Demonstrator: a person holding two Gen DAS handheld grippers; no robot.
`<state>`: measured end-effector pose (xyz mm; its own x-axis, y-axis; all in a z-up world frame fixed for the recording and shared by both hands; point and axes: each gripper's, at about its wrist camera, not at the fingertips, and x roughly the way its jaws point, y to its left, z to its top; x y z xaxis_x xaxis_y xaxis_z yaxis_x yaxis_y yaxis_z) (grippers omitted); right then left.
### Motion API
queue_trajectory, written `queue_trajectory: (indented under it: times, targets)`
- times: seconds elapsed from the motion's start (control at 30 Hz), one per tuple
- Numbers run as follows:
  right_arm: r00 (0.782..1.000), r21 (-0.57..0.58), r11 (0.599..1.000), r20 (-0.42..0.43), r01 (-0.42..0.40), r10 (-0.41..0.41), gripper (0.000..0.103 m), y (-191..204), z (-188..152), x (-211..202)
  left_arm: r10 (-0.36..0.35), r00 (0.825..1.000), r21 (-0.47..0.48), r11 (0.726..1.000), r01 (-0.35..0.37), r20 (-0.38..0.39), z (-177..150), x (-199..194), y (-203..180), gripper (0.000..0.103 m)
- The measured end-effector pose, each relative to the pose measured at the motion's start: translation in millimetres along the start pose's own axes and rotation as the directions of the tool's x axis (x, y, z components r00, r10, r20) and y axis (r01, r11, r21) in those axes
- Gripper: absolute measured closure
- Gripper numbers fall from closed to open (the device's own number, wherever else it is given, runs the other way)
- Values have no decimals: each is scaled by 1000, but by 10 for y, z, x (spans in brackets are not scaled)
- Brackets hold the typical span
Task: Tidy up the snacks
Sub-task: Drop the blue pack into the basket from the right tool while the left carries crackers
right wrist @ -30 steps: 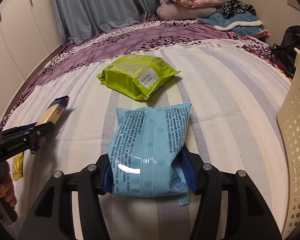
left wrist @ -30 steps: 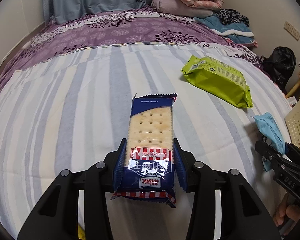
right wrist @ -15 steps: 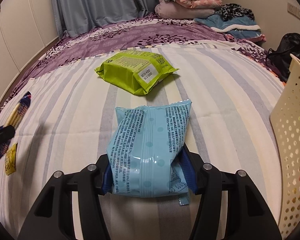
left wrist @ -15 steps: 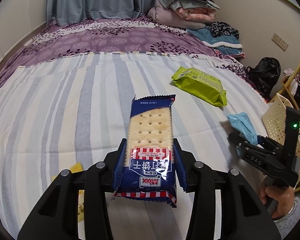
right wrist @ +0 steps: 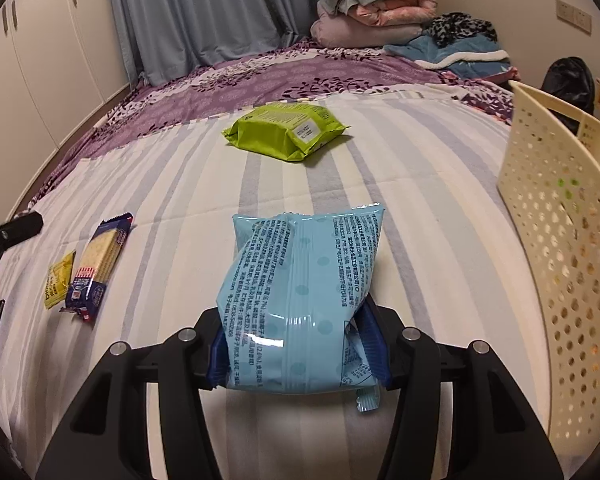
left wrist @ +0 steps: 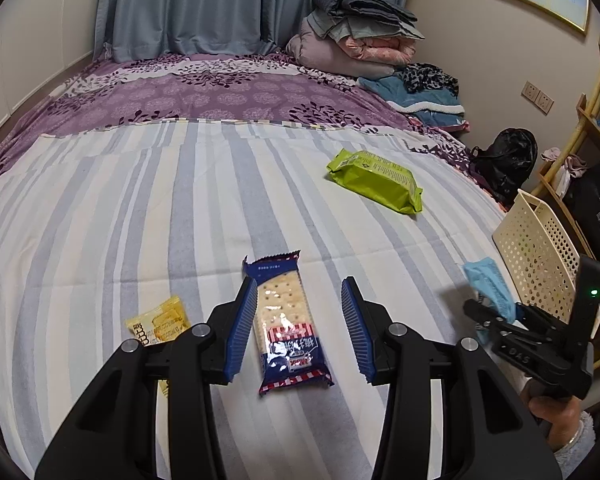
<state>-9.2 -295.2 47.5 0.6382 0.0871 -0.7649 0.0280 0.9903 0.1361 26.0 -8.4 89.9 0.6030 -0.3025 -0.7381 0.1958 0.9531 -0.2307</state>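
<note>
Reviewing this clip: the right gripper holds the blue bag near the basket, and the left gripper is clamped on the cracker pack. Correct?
Not quite. The left gripper is open: the left wrist view shows the cracker pack lying on the bed between its pads, free of both. The rest holds: the right gripper holds the blue bag near the basket.

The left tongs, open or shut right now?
Open: the left tongs stand apart around the blue cracker packet on the striped bed.

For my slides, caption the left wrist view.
Left gripper open above cracker pack lying on striped bed.
</note>
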Motion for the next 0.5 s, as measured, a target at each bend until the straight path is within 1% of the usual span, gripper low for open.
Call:
queue_trajectory:
  times: [0.13,0.17,0.23,0.33,0.5]
  targets:
    - [1000,29,999,18,-13,13,49,-80,-46,-131,-3,999,-4,1000,3,-37,-66,105,2,57]
    - [1000,31,999,22,-16,15,49,-85,-51,-156,1,999,-5,1000,-1,-46,-89,135,-4,55]
    - [999,37,999,32,-27,26,49,-96,-68,-210,14,998,4,1000,-14,-66,-130,227,-19,53]
    - [998,43,998,48,-41,39,49,-112,-85,-291,45,994,18,999,-43,-96,-186,382,-17,53]
    - [995,51,997,90,-56,51,49,-163,-89,-489,80,989,10,997,-80,-124,-228,580,41,53]
